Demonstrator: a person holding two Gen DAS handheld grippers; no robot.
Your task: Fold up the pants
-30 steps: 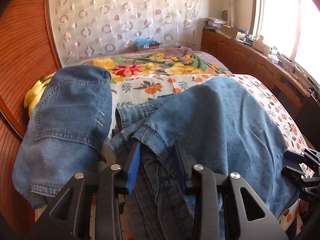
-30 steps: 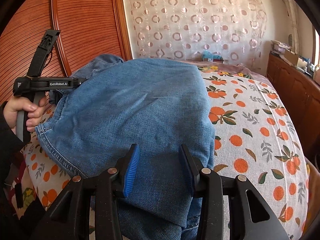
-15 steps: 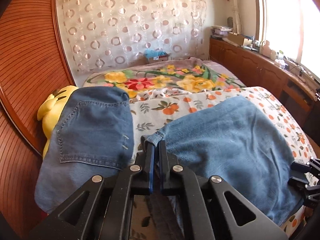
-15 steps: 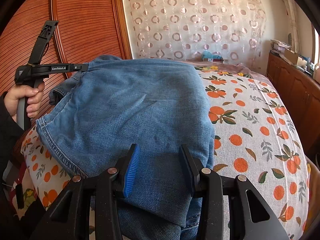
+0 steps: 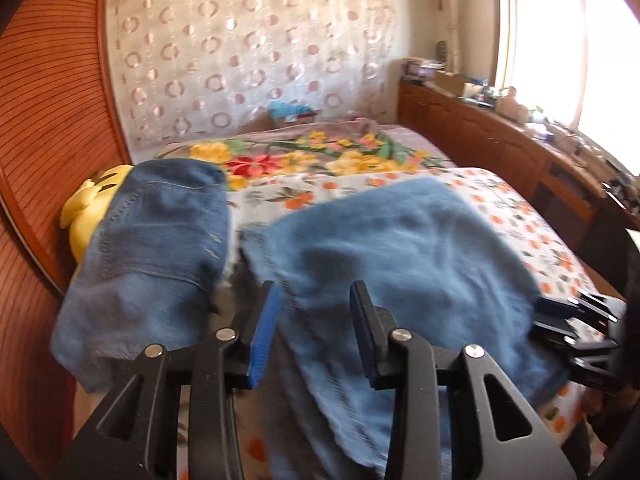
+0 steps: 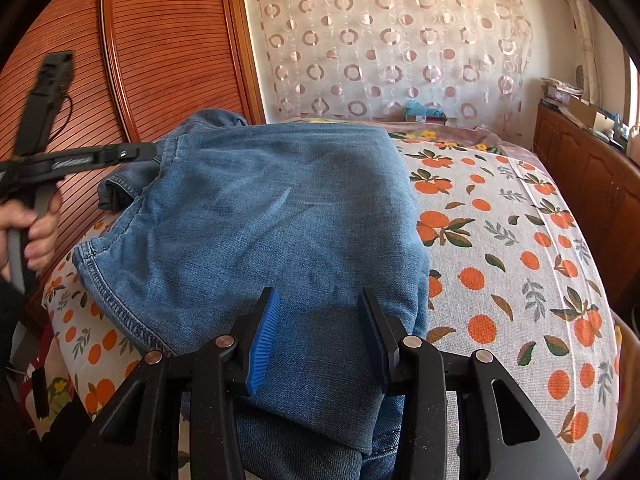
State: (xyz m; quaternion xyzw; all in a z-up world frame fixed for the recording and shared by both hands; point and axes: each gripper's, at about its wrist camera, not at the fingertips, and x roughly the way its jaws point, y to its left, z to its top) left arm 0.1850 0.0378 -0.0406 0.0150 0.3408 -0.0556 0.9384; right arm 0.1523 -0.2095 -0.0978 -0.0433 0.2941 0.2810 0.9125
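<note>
The light blue jeans [image 6: 280, 216] lie folded over on the orange-print bedspread [image 6: 520, 248]; they also show in the left wrist view [image 5: 400, 256], blurred by motion. My left gripper [image 5: 316, 300] is open and empty just above the fold's left edge. It shows from the side in the right wrist view [image 6: 152, 151] near the jeans' upper left corner. My right gripper [image 6: 320, 308] is open, its fingers [image 6: 264, 332] over the jeans' near edge, holding nothing. It shows at the right edge of the left wrist view [image 5: 538, 312].
A second, darker pair of folded jeans [image 5: 156, 248] lies at the left over a yellow plush toy [image 5: 90, 204]. A wooden headboard [image 6: 140, 48] stands on the left, a wooden cabinet [image 5: 520, 152] along the right, a floral blanket [image 5: 320, 156] behind.
My left gripper was shut on the jeans' edge half a second ago; it has opened, let the cloth drop and pulled back. My right gripper stayed open and still.
</note>
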